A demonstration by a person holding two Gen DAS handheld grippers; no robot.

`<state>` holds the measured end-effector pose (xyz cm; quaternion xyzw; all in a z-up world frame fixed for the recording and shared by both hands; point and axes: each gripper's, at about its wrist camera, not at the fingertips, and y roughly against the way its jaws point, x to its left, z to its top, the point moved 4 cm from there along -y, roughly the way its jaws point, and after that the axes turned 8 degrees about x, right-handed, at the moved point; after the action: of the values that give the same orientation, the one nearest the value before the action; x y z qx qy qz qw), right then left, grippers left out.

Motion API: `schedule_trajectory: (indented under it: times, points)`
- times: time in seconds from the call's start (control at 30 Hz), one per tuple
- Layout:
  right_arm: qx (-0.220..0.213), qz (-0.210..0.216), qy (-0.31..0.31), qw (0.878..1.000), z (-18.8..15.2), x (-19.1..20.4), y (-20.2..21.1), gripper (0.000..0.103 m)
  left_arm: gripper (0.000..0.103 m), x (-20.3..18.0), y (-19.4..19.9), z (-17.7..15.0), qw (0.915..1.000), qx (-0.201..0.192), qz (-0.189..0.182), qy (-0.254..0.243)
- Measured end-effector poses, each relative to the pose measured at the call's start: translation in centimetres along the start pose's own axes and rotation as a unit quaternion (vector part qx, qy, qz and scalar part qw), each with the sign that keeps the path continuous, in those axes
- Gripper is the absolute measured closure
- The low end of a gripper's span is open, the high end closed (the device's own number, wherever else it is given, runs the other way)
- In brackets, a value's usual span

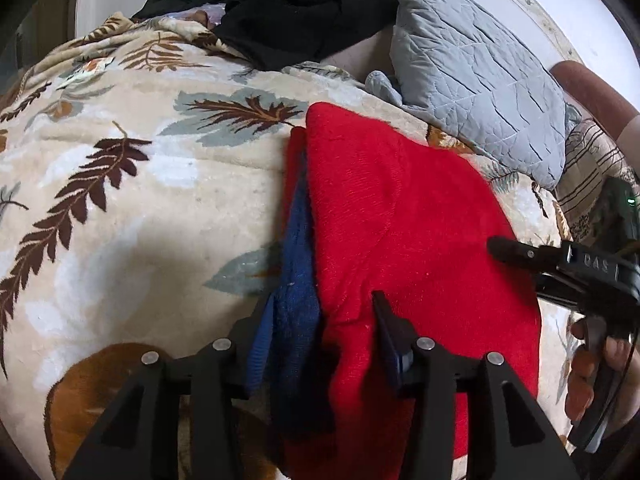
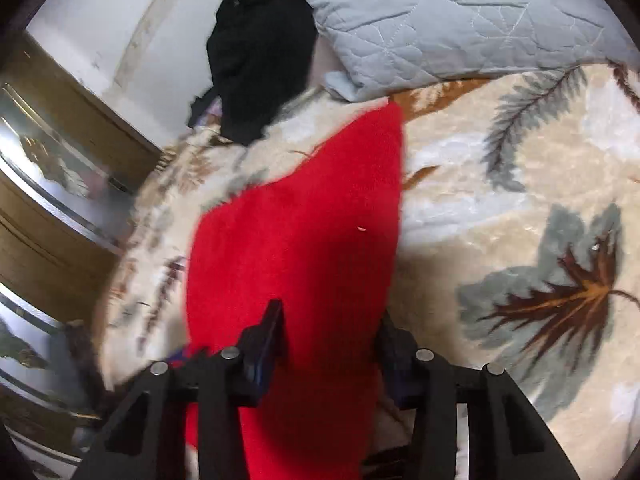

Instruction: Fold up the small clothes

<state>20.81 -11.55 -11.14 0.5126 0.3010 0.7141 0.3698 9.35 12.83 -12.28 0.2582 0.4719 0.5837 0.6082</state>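
A small red knit garment [image 1: 400, 216] with a blue inner layer [image 1: 298, 264] at its left edge lies on a leaf-patterned blanket [image 1: 140, 184]. My left gripper [image 1: 320, 312] stands open over its near end, with red and blue cloth between the fingers. My right gripper [image 1: 496, 246] enters from the right in the left wrist view, its tip over the garment's right side. In the right wrist view the red garment [image 2: 304, 232] runs between the fingers of my right gripper [image 2: 330, 316], which are apart.
A grey quilted pillow [image 1: 480, 80] lies beyond the garment, also seen in the right wrist view [image 2: 440, 12]. Black clothing [image 1: 296, 12] is heaped at the back. A wooden cabinet with glass [image 2: 52, 168] stands beside the bed. The blanket [image 2: 520, 200] spreads wide.
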Motion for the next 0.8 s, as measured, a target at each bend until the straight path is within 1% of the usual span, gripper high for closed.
schedule_trajectory:
  times: [0.03,0.07,0.1,0.13,0.17,0.23,0.3,0.37,0.4,0.43,0.5,0.53,0.6,0.67,0.73,0.8]
  points:
    - [0.003,0.024,-0.026,0.999,0.1,-0.8,-0.2,0.053,0.053,0.0,0.1,-0.1,1.0000,-0.002,0.003,-0.003]
    - [-0.001,0.039,-0.033,0.999,0.2,-0.7,0.1,0.050,0.053,0.0,0.1,-0.1,1.0000,-0.002,0.003,-0.004]
    - [-0.010,0.044,-0.031,0.998,0.2,-0.5,0.4,0.046,0.053,0.0,0.1,-0.1,1.0000,-0.002,0.002,-0.004]
    - [-0.016,0.049,-0.029,0.998,0.2,-0.4,0.8,0.034,0.053,0.0,0.1,0.0,1.0000,0.000,0.002,-0.002]
    - [-0.019,0.056,-0.031,0.998,0.3,-0.4,0.9,0.030,0.053,0.0,0.1,0.0,1.0000,0.001,0.001,-0.001]
    - [-0.021,0.072,-0.048,0.996,1.1,-0.7,0.8,0.029,0.053,0.0,0.1,0.0,1.0000,0.000,0.002,-0.002]
    - [-0.022,0.075,-0.061,0.995,1.8,-1.6,0.6,0.029,0.052,0.0,0.0,0.1,1.0000,0.001,0.002,-0.004]
    - [-0.004,0.075,-0.085,0.994,2.7,-2.6,-1.3,0.029,0.052,0.0,0.0,0.1,1.0000,0.001,0.001,-0.004]
    - [0.007,0.089,-0.095,0.991,3.0,-2.7,-2.0,0.034,0.052,0.0,-0.1,0.1,1.0000,0.002,0.001,-0.003]
    - [0.008,0.085,-0.087,0.993,2.9,-2.2,-1.9,0.051,0.052,0.1,-0.1,0.1,1.0000,0.002,0.000,-0.003]
    - [-0.017,0.017,-0.029,0.999,2.5,0.1,-0.6,0.056,0.052,0.1,-0.2,0.1,1.0000,0.004,-0.001,-0.001]
    - [-0.024,-0.005,-0.016,1.000,2.4,0.5,-0.5,0.056,0.052,0.0,-0.2,0.1,1.0000,0.005,-0.001,-0.002]
    - [-0.014,-0.023,-0.019,0.999,2.4,0.1,-1.2,0.056,0.052,-0.1,-0.2,0.0,1.0000,0.003,0.003,-0.005]
    - [-0.014,0.000,-0.037,0.999,2.3,-0.6,-1.3,0.050,0.052,-0.1,-0.2,0.0,1.0000,0.002,0.001,-0.006]
    - [-0.014,0.014,-0.041,0.999,2.0,-0.7,-0.7,0.040,0.052,0.0,-0.2,0.1,1.0000,0.005,-0.002,-0.001]
    - [-0.008,0.031,-0.043,0.999,1.4,-0.6,0.0,0.035,0.052,-0.1,-0.2,0.1,1.0000,0.004,0.001,-0.004]
